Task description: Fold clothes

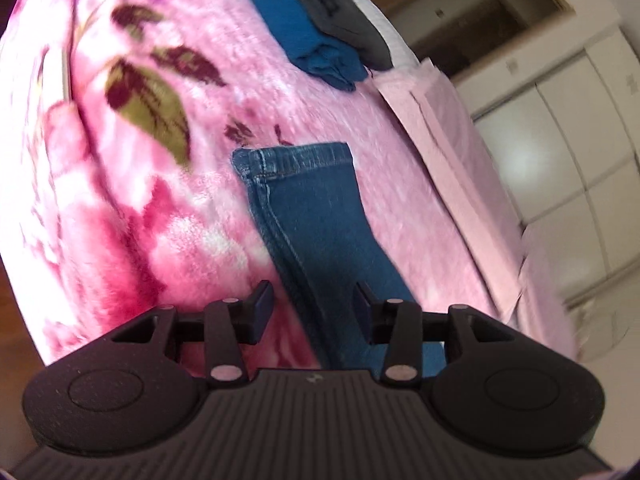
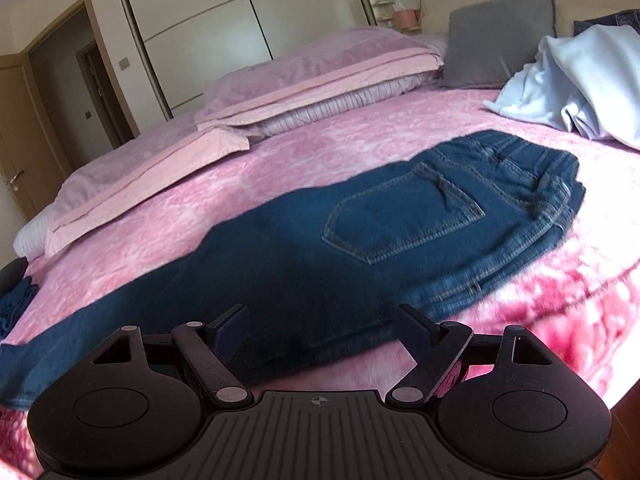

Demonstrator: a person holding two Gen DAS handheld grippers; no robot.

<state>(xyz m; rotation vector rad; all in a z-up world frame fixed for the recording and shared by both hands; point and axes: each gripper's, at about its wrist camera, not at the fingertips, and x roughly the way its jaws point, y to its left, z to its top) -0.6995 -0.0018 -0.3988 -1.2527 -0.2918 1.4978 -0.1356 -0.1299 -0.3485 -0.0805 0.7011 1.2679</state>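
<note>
The jeans (image 2: 360, 240) lie flat across the pink blanket (image 2: 320, 136) on the bed. Both the left hand-held gripper (image 1: 314, 304) and the right hand-held gripper (image 2: 322, 322) hover over them, jaws apart, gripping nothing.

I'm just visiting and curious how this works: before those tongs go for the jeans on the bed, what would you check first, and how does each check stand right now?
1. Left tongs free to grip: ok, open, nothing clamped.
2. Right tongs free to grip: ok, open, nothing clamped.
3. Jeans laid out flat on the pink blanket: ok, back pocket up, legs stacked.
4. Leg hem lying smooth: ok, straight on the blanket.
5. Nothing lying on the jeans: ok, light blue garment and folded blue clothing lie apart.
6. Tongs touching the denim: cannot tell.
</note>
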